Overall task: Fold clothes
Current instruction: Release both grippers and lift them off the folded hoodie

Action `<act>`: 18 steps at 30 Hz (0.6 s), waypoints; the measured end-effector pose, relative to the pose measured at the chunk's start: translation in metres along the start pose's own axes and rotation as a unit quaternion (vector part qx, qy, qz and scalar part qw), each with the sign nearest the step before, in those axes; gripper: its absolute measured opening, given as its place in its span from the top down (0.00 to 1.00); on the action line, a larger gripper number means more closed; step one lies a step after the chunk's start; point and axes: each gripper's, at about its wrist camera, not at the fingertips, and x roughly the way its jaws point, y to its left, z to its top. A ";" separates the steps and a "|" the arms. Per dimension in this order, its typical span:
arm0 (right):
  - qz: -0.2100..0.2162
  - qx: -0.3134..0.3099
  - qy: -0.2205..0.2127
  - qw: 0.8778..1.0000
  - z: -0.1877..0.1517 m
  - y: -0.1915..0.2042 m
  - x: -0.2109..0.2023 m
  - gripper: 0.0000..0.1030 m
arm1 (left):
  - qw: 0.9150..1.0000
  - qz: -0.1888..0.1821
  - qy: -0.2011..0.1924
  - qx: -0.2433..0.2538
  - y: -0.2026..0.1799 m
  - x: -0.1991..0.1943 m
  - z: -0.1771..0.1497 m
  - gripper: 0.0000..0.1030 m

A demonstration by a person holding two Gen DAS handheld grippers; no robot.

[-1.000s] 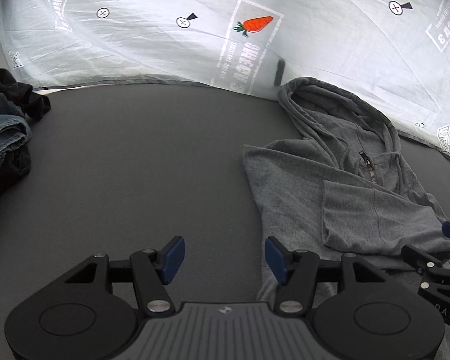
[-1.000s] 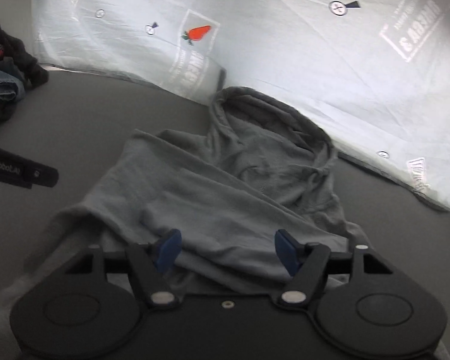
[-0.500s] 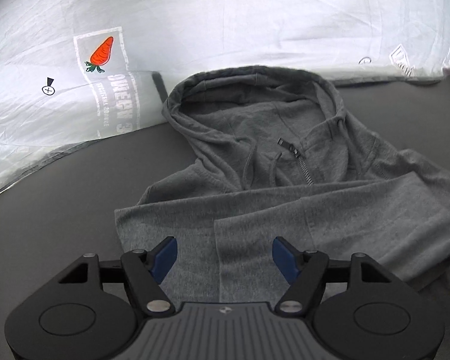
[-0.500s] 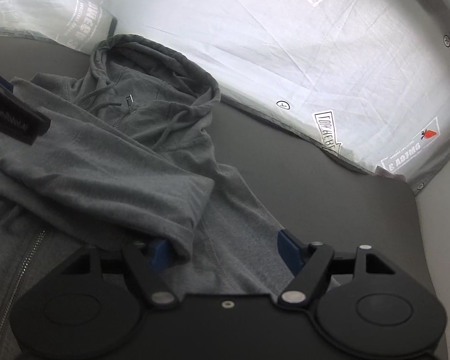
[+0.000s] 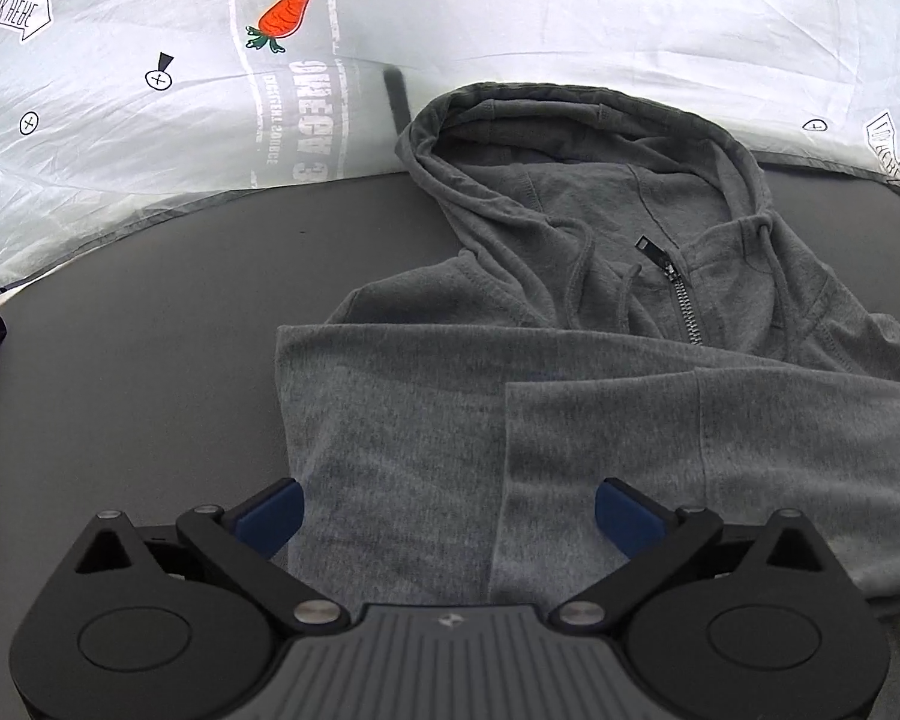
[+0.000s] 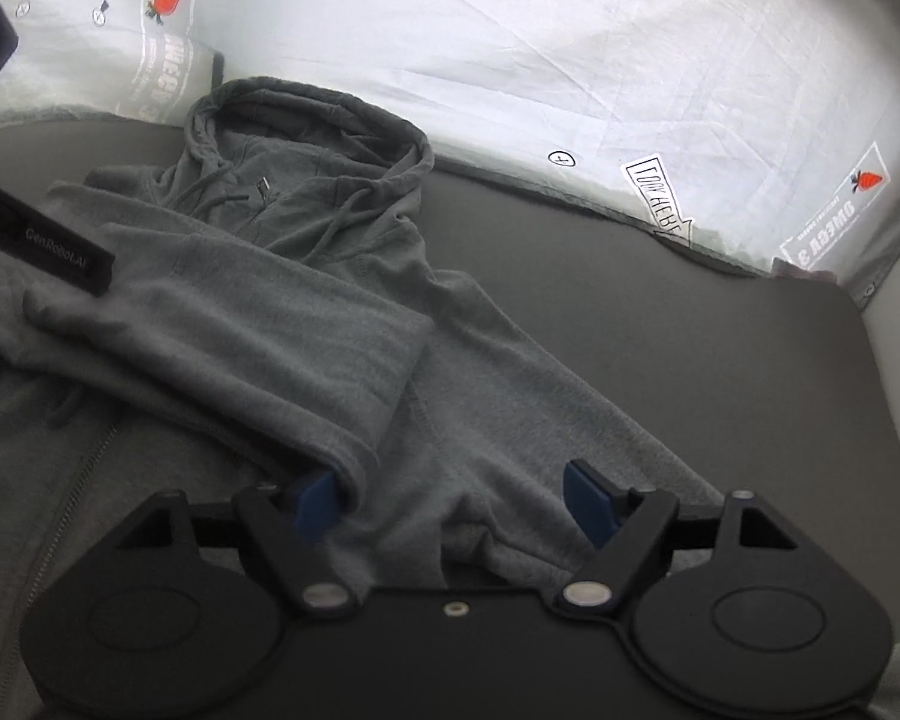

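Spread face-up on the dark table (image 5: 150,372), the grey hoodie (image 5: 600,396) has its sleeves folded across the chest and its hood toward the white printed sheet (image 5: 510,6). Left gripper (image 5: 447,513) and right gripper (image 6: 450,504) both hover over the fabric, fingers wide apart, gripping nothing.

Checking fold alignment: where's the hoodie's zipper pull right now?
Left wrist view, right of centre: zipper pull sits at the hoodie's neck, below the hood, above the folded sleeves.
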 end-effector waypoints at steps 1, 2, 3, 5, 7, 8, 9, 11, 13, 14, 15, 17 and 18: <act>0.024 0.025 -0.001 0.999 0.001 -0.007 -0.006 0.23 | 1.000 -0.009 -0.004 -0.009 -0.001 -0.009 -0.001 0.01; 0.050 0.057 -0.005 0.997 0.001 -0.017 -0.013 0.23 | 1.000 -0.014 -0.005 -0.021 -0.002 -0.017 -0.003 0.01; 0.066 0.092 -0.009 0.994 -0.001 -0.026 -0.020 0.23 | 0.999 -0.019 -0.007 -0.033 -0.003 -0.025 -0.005 0.01; 0.080 0.150 -0.014 0.985 -0.006 -0.042 -0.032 0.22 | 0.998 -0.041 -0.002 -0.044 -0.008 -0.039 -0.013 0.01; 0.056 0.168 -0.014 0.984 -0.013 -0.051 -0.040 0.22 | 0.996 -0.069 0.007 -0.050 -0.014 -0.051 -0.023 0.01; 0.036 0.165 -0.012 0.986 -0.017 -0.054 -0.044 0.22 | 0.995 -0.080 0.012 -0.051 -0.018 -0.057 -0.029 0.01; 0.014 0.158 -0.008 0.987 -0.021 -0.057 -0.047 0.22 | 0.995 -0.085 0.017 -0.046 -0.023 -0.061 -0.037 0.01; -0.024 0.149 0.000 0.989 -0.031 -0.065 -0.054 0.22 | 0.995 -0.091 0.034 -0.032 -0.034 -0.067 -0.055 0.01; -0.047 0.158 0.005 0.986 -0.044 -0.079 -0.062 0.22 | 0.994 -0.097 0.055 -0.017 -0.046 -0.071 -0.075 0.01; -0.057 0.166 0.007 0.984 -0.051 -0.087 -0.066 0.21 | 0.993 -0.099 0.066 -0.011 -0.051 -0.071 -0.084 0.01; -0.068 0.175 0.009 0.982 -0.058 -0.095 -0.071 0.20 | 0.992 -0.100 0.079 -0.002 -0.058 -0.069 -0.094 0.01; -0.083 0.189 0.019 0.978 -0.073 -0.112 -0.073 0.19 | 0.994 -0.080 0.072 0.029 -0.070 -0.069 -0.110 0.00; -0.091 0.196 0.024 0.976 -0.081 -0.121 -0.074 0.19 | 0.995 -0.071 0.053 0.041 -0.074 -0.072 -0.115 0.00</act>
